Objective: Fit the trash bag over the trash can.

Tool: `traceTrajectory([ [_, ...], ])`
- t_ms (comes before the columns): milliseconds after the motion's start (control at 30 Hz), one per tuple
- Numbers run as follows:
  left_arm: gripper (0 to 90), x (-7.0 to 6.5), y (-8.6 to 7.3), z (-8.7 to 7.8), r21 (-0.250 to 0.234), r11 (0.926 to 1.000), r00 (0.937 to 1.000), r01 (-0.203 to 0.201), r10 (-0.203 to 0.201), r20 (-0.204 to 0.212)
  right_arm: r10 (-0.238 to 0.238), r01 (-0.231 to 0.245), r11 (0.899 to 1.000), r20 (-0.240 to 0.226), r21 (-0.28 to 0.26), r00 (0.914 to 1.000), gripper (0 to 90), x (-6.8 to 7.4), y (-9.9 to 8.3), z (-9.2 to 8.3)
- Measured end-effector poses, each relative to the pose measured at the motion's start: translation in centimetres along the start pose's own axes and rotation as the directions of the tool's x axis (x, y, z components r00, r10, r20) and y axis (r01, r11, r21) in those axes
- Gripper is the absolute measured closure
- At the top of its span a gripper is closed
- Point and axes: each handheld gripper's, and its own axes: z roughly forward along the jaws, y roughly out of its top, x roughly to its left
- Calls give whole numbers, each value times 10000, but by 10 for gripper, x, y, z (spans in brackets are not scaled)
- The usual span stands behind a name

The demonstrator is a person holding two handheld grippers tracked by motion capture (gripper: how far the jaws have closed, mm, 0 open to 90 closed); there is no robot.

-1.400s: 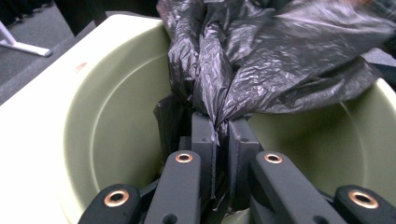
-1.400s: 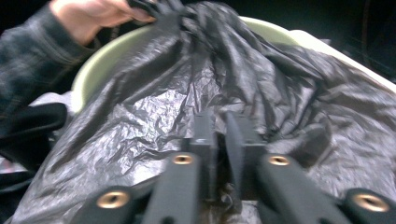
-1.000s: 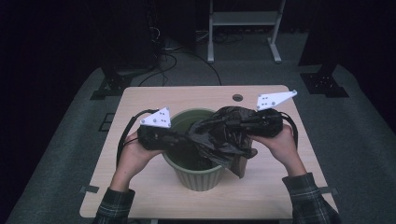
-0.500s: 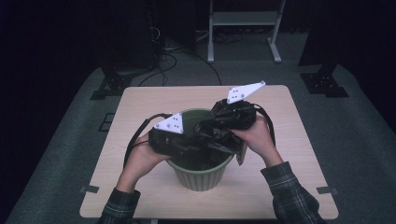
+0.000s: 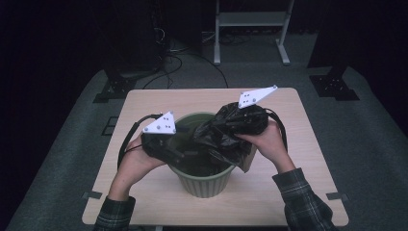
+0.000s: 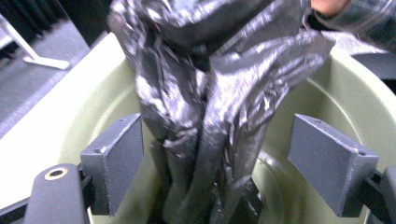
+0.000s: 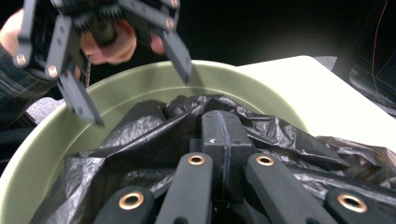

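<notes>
R gripper [image 7: 223,140]: jaws clenched together on a fold of black bin bag [image 5: 223,137]; in the right gripper view the plastic bunches around and under the closed jaws. Held over the bin's right rim, grey plate on top pointing toward the table's far edge.

L gripper [image 6: 229,172]: jaws released, wide apart, pads either side of a twisted hanging column of the bag w/o touching it, per the left gripper view. Sits at the bin's left rim, tips pointing down into the bin; seen also in the right gripper view, spread over the far rim w/ the person's hand behind.

Bag: gathered up at R gripper, rest draping down into the bin, part spilling over the right rim.

Green bin [image 5: 202,180]: upright, approx mid-table, nearer the near edge than the far one.

Table [image 5: 159,98]: light wood top. Both forearms in plaid sleeves [image 5: 303,202] come over the near edge. Dark floor w/ cables and a white stand [image 5: 250,21] beyond the far edge.
</notes>
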Motion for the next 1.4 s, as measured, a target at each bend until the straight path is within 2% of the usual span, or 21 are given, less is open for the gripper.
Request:
traceTrajectory([
  [33, 179, 0, 2, -2, -77, 10000, 10000, -8, 8, 46, -15, 15, 10000, -50, -59, 10000, 900, 0, -1, -1],
  [133, 285, 3, 7, -1, -297, 9995, 9994, -129, 138, 311, -7, 6, 9999, -62, -147, 10000, 900, 0, -1, -3],
  [200, 420, 6, 8, 1, -258, 9996, 9987, -118, 131, 492, -84, 82, 9997, -106, -222, 9999, 900, 2, 1, -4],
  [300, 581, 13, 9, 6, -113, 9999, 9986, 87, -81, 514, -175, 171, 9995, -145, -268, 9997, 900, 4, 3, -5],
  [400, 656, 17, 7, 13, 184, 9996, 9987, 211, -219, 463, -220, 212, 9992, -211, -341, 9995, 900, 6, 4, -5],
  [533, 687, 16, 6, 24, 606, 9981, 9959, 62, -116, 892, -241, 221, 9979, -315, -605, 9992, 900, 6, 8, -5],
  [600, 687, 14, 6, 30, 894, 9960, 9951, -27, -62, 987, -258, 228, 9969, -386, -751, 9989, 900, 7, 12, -4],
  [700, 694, 12, 7, 34, 1020, 9948, 9943, -36, -73, 1061, -382, 338, 9950, -450, -937, 9983, 900, 9, 22, 2],
  [867, 673, 7, 9, 34, 897, 9959, 9941, -145, 47, 1088, -436, 368, 9923, -557, -1184, 9975, 900, 9, 36, 15],
  [967, 580, 6, 5, 27, 388, 9992, 9926, 70, -117, 1208, -378, 317, 9946, -599, -990, 9975, 900, 9, 35, 23],
  [1000, 521, 6, 4, 24, 288, 9994, 9930, 195, -228, 1161, -361, 307, 9950, -560, -948, 9978, 900, 8, 34, 24],
  [1067, 464, 7, 3, 18, 113, 9996, 9939, 271, -282, 1063, -320, 271, 9953, -524, -929, 9981, 900, 8, 33, 25],
  [1167, 376, 7, 3, 14, -240, 9978, 9924, 615, -586, 1081, -308, 263, 9955, -488, -909, 9983, 900, 8, 31, 25],
  [1400, 360, 13, 4, 15, -354, 9975, 9933, 610, -572, 1001, -396, 334, 9950, -649, -936, 9971, 900, 10, 25, 23],
])
